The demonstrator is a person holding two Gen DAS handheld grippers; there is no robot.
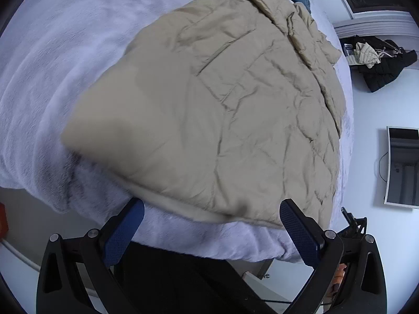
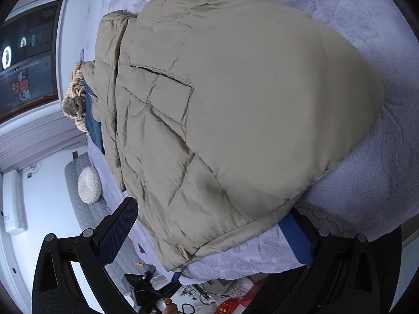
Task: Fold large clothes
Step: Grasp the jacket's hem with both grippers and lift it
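Note:
A large beige quilted jacket (image 1: 222, 110) lies spread on a bed with a pale lilac fleece cover (image 1: 65, 78). Its near hem sits close to the bed's front edge. My left gripper (image 1: 212, 212) is open, its blue-padded fingers just short of the hem, holding nothing. In the right wrist view the same jacket (image 2: 235, 104) fills the middle, with a patch pocket (image 2: 170, 99) showing. My right gripper (image 2: 209, 214) is open, its fingers either side of the jacket's near corner. The right finger (image 2: 296, 233) is partly under the hem.
Blue denim clothing (image 2: 93, 125) and a knitted beige item (image 2: 74, 99) lie beyond the jacket. A round white cushion (image 2: 89, 184) rests on a grey quilted mat. A black garment (image 1: 385, 68) hangs at the right wall, near a mirror (image 1: 402, 166). Clutter lies on the floor below the bed.

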